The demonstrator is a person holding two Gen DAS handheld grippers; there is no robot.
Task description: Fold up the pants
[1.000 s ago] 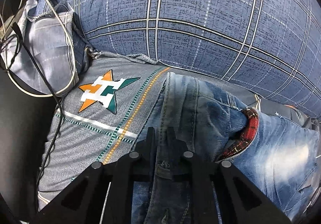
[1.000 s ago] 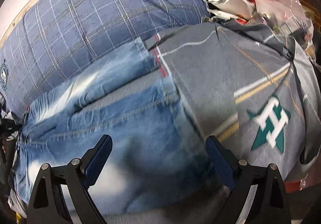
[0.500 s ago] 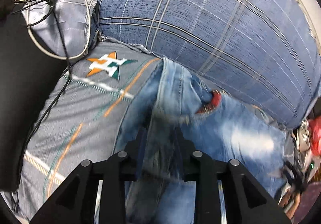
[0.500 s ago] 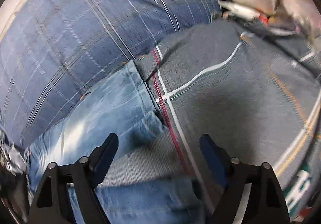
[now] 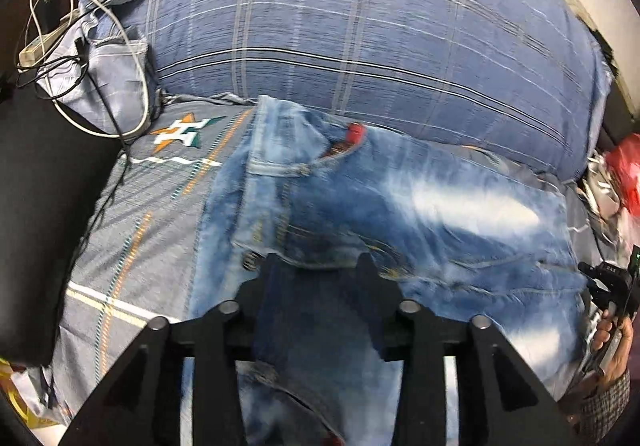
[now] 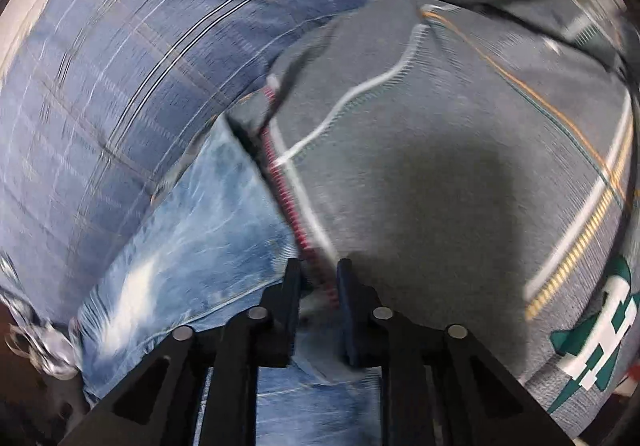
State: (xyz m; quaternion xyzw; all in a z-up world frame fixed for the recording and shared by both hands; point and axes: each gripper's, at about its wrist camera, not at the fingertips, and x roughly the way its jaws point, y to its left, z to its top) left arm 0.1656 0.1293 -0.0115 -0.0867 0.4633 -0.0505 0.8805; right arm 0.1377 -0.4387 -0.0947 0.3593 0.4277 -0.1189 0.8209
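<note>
One pair of jeans (image 5: 420,206), two grippers. Jeans lie on the grey sheet (image 5: 132,230) at centre frame, long axis left-right, waistband toward frame left. Left gripper (image 5: 318,266) partly open, denim between its fingers; grip uncertain. Right gripper (image 6: 318,274) nearly closed, pinching the jeans' hem at lower centre.

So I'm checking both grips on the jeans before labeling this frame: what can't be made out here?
- Left wrist view: the left gripper has its fingers apart with denim from the jeans between them; contact is unclear.
- Right wrist view: motion blur smears the right gripper at the hem, so a pinch is uncertain.
- Both views: the jeans' near part is cut off by the lower edge.
</note>
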